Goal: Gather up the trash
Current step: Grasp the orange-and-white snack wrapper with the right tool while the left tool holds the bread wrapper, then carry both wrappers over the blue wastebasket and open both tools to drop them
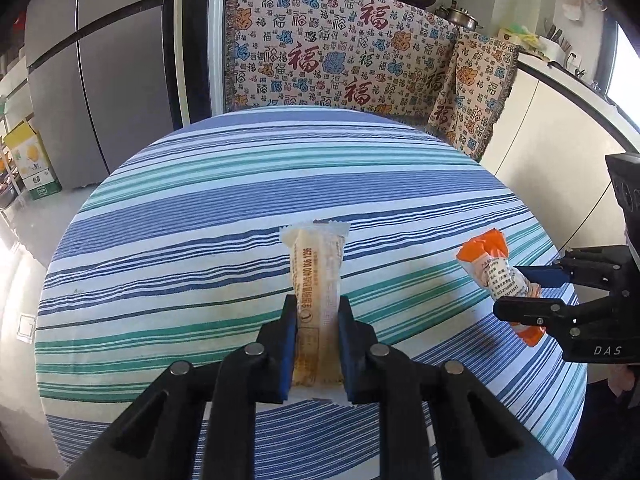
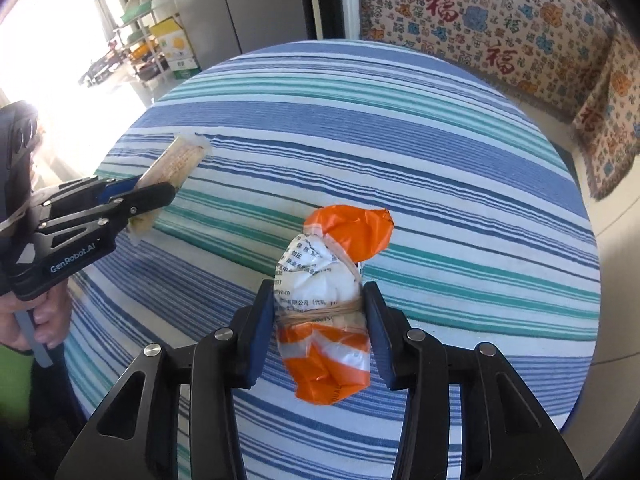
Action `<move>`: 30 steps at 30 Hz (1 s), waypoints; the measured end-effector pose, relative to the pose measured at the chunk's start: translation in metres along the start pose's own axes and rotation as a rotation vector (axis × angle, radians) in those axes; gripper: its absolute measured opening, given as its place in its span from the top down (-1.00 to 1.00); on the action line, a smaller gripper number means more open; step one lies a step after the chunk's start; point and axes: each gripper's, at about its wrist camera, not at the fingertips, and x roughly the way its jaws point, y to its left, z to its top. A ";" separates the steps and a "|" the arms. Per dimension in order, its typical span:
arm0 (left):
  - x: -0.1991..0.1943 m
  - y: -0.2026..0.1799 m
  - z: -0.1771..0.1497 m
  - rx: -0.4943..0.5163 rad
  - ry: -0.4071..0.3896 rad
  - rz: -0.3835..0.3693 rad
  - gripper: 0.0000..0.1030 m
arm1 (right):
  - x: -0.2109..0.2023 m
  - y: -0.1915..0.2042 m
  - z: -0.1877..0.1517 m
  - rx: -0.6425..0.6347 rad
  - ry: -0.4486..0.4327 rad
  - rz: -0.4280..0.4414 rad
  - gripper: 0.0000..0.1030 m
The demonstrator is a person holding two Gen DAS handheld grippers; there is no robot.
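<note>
Tongs, left (image 1: 318,312), clamp beige wrapper (image 1: 318,276); right (image 2: 320,300) clamp orange bag (image 2: 332,320).

In the left wrist view, a long wrapper (image 1: 317,288) is held at lower centre above the desk (image 1: 200,208); a crumpled wrapper (image 1: 500,268) is seen at right. A refrigerator (image 1: 100,80) is placed upper left, a patterned blanket (image 1: 340,48) behind.

Round table (image 1: 280,184) – blue, teal, white striped cloth (image 2: 440,128)
</note>
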 end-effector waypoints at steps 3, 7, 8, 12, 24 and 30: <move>-0.003 -0.011 0.001 0.011 -0.014 -0.003 0.64 | -0.007 -0.006 -0.007 0.014 -0.004 0.007 0.13; -0.006 -0.019 0.000 0.028 -0.015 0.009 0.64 | -0.014 -0.017 -0.016 0.041 -0.006 0.000 0.13; -0.006 -0.020 -0.001 0.030 -0.015 0.012 0.64 | -0.015 -0.019 -0.018 0.047 -0.007 -0.002 0.13; -0.008 -0.026 -0.002 0.034 -0.015 0.023 0.64 | -0.022 -0.030 -0.026 0.082 -0.011 -0.005 0.13; -0.011 -0.081 -0.008 0.108 0.014 -0.057 0.64 | -0.059 -0.079 -0.069 0.198 -0.061 -0.011 0.13; -0.009 -0.157 0.001 0.170 0.033 -0.204 0.65 | -0.115 -0.144 -0.108 0.308 -0.122 -0.082 0.13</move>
